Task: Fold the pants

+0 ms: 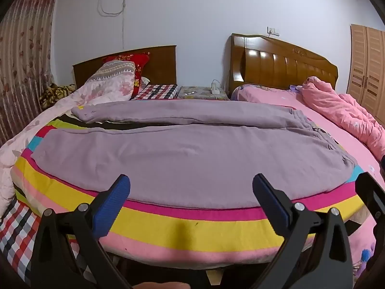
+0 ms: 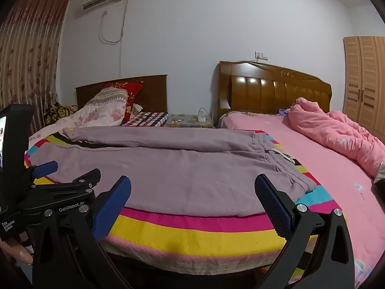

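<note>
While the lilac sweatpants [image 1: 168, 154] lie spread flat on the striped blanket [image 1: 187, 231] across the bed, the left gripper [image 1: 191, 200] and right gripper [image 2: 192, 200] hover at its near edge, jaws released, grasping nothing.

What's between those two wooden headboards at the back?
A small nightstand with a flowery cover sits between the darker headboard and the lighter carved one. A white power strip lies on it. Both views show it.
</note>
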Action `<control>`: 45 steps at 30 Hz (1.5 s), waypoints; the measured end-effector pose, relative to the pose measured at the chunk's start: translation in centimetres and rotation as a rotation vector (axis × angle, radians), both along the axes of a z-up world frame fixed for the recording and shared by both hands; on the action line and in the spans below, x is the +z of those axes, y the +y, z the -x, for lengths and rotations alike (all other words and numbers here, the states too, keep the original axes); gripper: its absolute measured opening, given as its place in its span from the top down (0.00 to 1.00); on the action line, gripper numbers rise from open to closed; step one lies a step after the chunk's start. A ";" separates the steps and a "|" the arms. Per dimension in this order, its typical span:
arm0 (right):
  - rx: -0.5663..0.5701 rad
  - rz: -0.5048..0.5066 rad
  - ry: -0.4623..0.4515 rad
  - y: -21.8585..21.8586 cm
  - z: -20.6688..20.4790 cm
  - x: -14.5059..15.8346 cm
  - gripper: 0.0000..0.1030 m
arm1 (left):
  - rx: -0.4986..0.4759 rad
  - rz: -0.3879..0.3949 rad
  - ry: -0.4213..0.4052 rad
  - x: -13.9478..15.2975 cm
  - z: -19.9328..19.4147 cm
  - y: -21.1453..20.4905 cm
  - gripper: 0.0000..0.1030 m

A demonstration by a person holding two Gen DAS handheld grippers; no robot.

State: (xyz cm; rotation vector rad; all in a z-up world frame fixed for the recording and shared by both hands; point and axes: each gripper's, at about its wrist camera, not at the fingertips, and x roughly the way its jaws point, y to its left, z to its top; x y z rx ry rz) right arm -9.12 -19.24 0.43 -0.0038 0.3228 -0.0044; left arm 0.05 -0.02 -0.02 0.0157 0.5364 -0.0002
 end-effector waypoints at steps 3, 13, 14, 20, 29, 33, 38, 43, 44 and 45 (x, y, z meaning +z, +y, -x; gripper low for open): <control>-0.001 0.004 0.030 -0.1 -0.3 0.0 0.04 | 0.007 0.004 -0.002 0.1 0.1 0.0 0.01; 0.006 -0.015 0.038 0.1 -0.5 -0.5 0.04 | 0.003 0.011 0.008 -0.5 -0.2 0.0 0.01; 0.006 -0.017 0.037 0.0 -0.4 -0.5 0.04 | 0.004 0.010 0.007 -0.5 -0.1 0.0 0.01; 0.007 -0.021 0.037 0.0 -0.3 -0.4 0.04 | 0.008 0.009 0.012 -0.4 0.0 0.1 0.01; 0.008 -0.022 0.045 0.0 -0.4 -0.7 0.04 | 0.008 0.005 0.019 -0.4 -0.1 0.2 0.01; 0.010 -0.026 0.051 -0.2 -0.5 -1.0 0.04 | 0.009 0.006 0.018 -0.5 -0.1 0.2 0.01; 0.009 -0.030 0.059 -0.3 -0.6 -1.1 0.04 | 0.009 0.005 0.017 -0.5 -0.1 0.2 0.01; 0.010 -0.034 0.065 -0.3 -0.6 -1.1 0.04 | 0.008 0.005 0.019 -0.4 -0.1 0.2 0.01; 0.011 -0.034 0.066 -0.3 -0.6 -1.2 0.04 | 0.009 0.004 0.019 -0.4 -0.1 0.2 0.01; 0.011 -0.033 0.067 -0.2 -0.6 -1.2 0.04 | 0.009 0.004 0.018 -0.4 -0.1 0.2 0.01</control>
